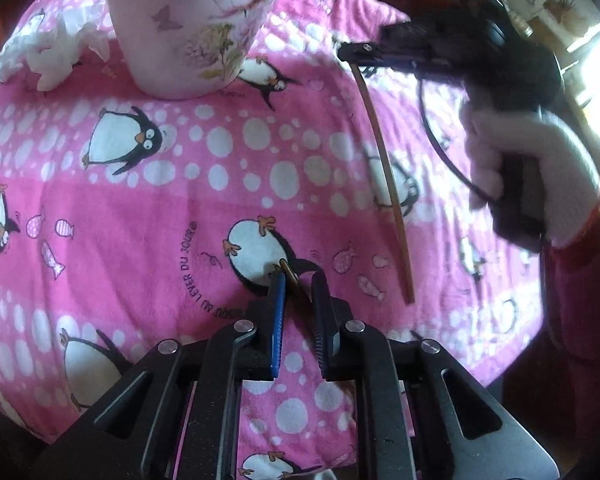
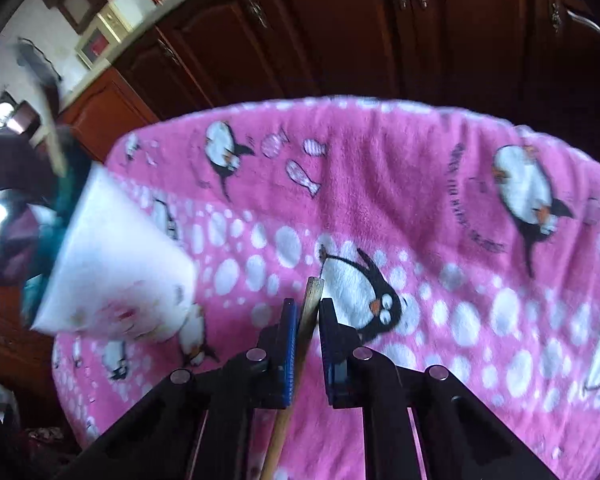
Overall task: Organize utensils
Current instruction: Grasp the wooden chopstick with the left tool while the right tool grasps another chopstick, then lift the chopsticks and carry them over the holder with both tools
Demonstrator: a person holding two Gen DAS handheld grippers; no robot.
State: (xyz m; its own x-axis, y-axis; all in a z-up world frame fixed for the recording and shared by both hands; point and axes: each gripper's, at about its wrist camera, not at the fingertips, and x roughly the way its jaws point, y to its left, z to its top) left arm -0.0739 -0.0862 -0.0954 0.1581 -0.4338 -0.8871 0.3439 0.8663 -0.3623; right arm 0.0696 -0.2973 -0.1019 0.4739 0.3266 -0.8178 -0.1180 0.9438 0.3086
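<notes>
A short brown chopstick end [image 1: 289,269] lies slanted on the pink penguin cloth [image 1: 140,208], and my left gripper [image 1: 298,280] is shut on it close to the cloth. My right gripper [image 1: 352,54], held by a white-gloved hand [image 1: 540,168], is shut on the top end of a long wooden chopstick [image 1: 384,168] that slants down toward the cloth. In the right wrist view that chopstick [image 2: 314,296] stands between the blue pads of the right gripper [image 2: 306,308]. A white floral cup [image 1: 188,32] stands at the far side and appears blurred at the left [image 2: 116,264].
A crumpled white tissue [image 1: 48,52] lies left of the cup. Dark wooden cabinets [image 2: 340,32] stand beyond the table's far edge. A red sleeve [image 1: 580,280] is at the right edge. Something teal [image 2: 70,196] shows at the cup's mouth.
</notes>
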